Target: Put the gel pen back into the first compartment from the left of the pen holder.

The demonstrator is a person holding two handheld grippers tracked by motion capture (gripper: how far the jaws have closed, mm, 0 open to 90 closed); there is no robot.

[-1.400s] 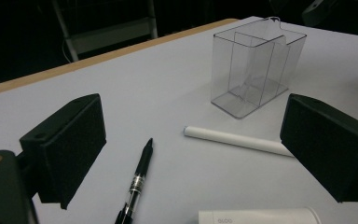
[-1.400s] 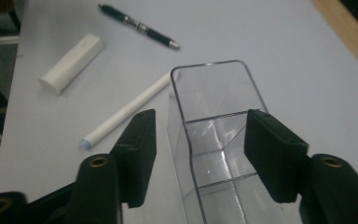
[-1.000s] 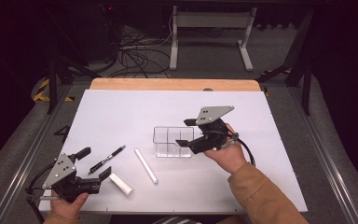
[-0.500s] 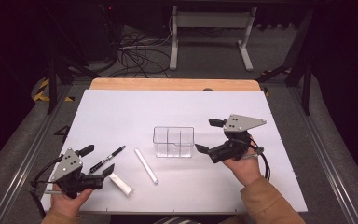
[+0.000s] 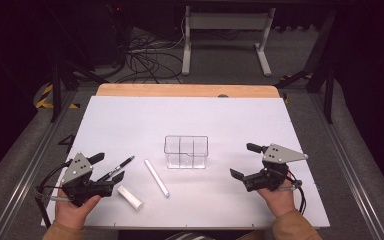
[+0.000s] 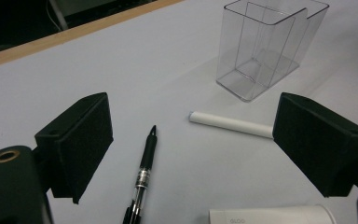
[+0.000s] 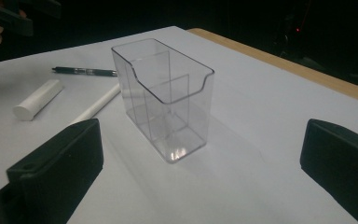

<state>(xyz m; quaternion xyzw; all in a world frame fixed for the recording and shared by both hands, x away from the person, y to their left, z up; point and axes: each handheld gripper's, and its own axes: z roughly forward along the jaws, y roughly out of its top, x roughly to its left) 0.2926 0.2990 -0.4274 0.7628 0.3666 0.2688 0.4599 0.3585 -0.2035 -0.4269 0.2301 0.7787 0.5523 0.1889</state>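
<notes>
— What's on the table?
— One clear box [image 5: 186,151] mid-table, one pen [image 5: 116,167], two white sticks [image 5: 157,178] near left.
— The grippers?
— Left gripper [image 5: 106,167], jaws wide though just narrowing, straddles the pen untouched. Right gripper [image 5: 245,160], just opened, holds nothing, right of the box

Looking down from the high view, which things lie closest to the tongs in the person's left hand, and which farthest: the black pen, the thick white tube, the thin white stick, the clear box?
From the left tongs:
1. Black pen, between the jaws.
2. Thick white tube, just right, nearer the person.
3. Thin white stick, further right.
4. Clear box, mid-table, farthest.
</notes>
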